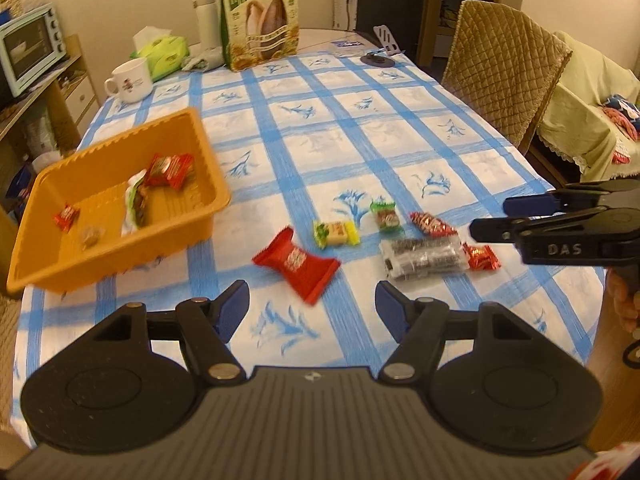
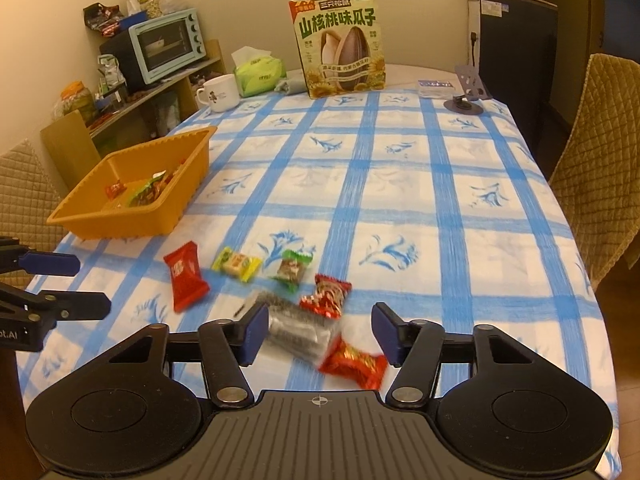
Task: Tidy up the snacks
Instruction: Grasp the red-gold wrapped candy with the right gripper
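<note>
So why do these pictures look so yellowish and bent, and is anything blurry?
Both views carry a warm indoor cast and fisheye bending, with dark rounded corners. In the left wrist view the orange basket and large red packet are smeared, apparently by motion. In the right wrist view the silver packet and nearest red candy are smeared too.

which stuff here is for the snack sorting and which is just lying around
Job: orange basket, big red snack, yellow candy, green candy, seaweed pack, two red candies.
Lying about: mug, tissues, seed box, oven.
</note>
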A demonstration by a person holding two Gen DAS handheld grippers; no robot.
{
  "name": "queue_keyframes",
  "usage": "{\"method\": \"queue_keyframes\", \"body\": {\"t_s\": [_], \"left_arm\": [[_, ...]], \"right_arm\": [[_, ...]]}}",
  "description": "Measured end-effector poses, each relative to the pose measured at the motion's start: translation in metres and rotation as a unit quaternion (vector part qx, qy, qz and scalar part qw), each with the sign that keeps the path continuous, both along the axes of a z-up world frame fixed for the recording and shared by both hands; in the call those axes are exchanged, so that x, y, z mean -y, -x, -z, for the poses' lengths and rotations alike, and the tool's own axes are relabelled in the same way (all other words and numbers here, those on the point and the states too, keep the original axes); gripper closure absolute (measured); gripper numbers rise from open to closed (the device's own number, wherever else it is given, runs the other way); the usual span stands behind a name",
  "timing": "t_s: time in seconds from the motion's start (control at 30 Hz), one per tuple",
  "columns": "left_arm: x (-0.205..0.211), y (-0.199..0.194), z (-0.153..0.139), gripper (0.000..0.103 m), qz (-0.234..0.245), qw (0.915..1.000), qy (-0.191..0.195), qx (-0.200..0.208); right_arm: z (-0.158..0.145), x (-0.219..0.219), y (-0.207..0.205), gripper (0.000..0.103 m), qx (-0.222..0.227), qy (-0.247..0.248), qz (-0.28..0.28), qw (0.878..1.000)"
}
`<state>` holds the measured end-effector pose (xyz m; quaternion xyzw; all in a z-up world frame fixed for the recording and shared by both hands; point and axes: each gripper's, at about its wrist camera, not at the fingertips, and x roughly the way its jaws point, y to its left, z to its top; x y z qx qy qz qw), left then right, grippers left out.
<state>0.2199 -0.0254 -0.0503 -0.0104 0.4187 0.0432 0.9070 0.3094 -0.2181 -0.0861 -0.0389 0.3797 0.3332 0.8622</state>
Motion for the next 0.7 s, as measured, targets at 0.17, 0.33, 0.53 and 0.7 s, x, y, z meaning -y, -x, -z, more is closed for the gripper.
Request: {"method": "queue_keyframes", "body": {"t_s": [0.17, 0.33, 0.53, 0.7], "left_arm": [[-0.001, -0.023, 0.003, 0.038, 0.017, 0.9998, -0.005, 0.001], [-0.004, -0.041, 0.008, 0.040, 0.033, 0.9994, -0.007, -0.003], [-0.006, -0.055, 0.017, 0.042, 0.046, 0.9988, -0.004, -0.011], [-0.009, -0.063, 0.023, 0.043, 0.056, 0.9982, -0.004, -0.018]], "right_arm": [[0.005, -0.014, -0.012, 0.052, -0.004, 0.003, 0.001, 1.000], [0.015, -0.025, -0.025, 0.058, -0.015, 0.010, 0.014, 1.000], [0.029, -0.033, -0.040, 0.065, -0.032, 0.024, 0.031, 0.999], [0.041, -0.037, -0.048, 0.068, -0.044, 0.035, 0.043, 0.997]]}}
